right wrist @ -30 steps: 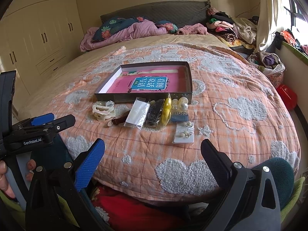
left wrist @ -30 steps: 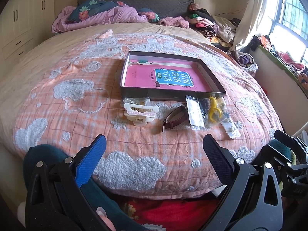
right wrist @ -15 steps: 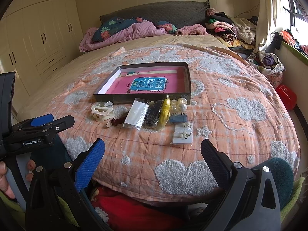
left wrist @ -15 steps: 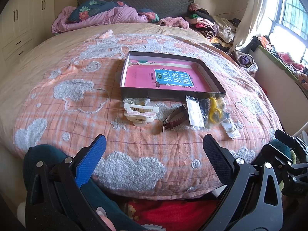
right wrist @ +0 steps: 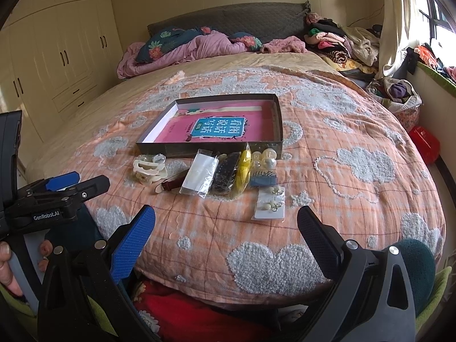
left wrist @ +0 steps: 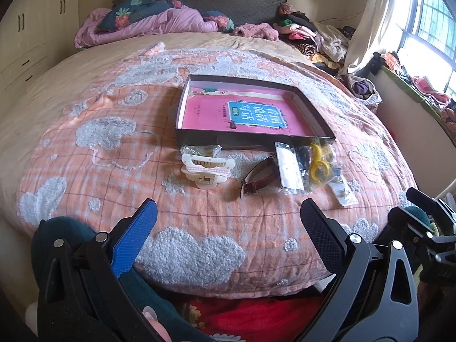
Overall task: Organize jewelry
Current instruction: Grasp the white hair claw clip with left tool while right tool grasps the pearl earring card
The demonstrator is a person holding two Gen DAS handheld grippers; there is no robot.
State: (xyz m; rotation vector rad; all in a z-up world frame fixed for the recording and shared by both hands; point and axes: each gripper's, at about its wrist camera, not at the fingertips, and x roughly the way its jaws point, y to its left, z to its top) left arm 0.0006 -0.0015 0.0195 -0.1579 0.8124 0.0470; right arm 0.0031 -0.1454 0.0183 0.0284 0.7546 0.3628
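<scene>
Little has moved since the earlier frames: both tools hover at the near edge of the bed [left wrist: 85,131], and in the right wrist view the scene has shifted only slightly. Left tool [left wrist: 228,222]: jaws spread wide, gripping nothing, lower centre of its frame. Right tool [right wrist: 226,225]: likewise spread and empty, lower centre of its frame.

Hidden or unclear: the contents of the clear packet [right wrist: 201,175] cannot be made out; the dark packet [right wrist: 226,173] beside it shows only a black mass. The person's hand [right wrist: 5,268] is cut off at the lower left edge of the right wrist view.

Jewelry lies in a row at mid-frame, just in front of the shallow box [right wrist: 280,131], whose floor is a pink printed sheet. From left to right in the right wrist view: white hair claw [right wrist: 149,169], brown strap [right wrist: 171,183], the two packets, yellow piece [right wrist: 242,168], pale round beads [right wrist: 263,156] touching the box wall, blue comb clip [right wrist: 263,181], and an earring card [right wrist: 270,205] nearest the right tool.
</scene>
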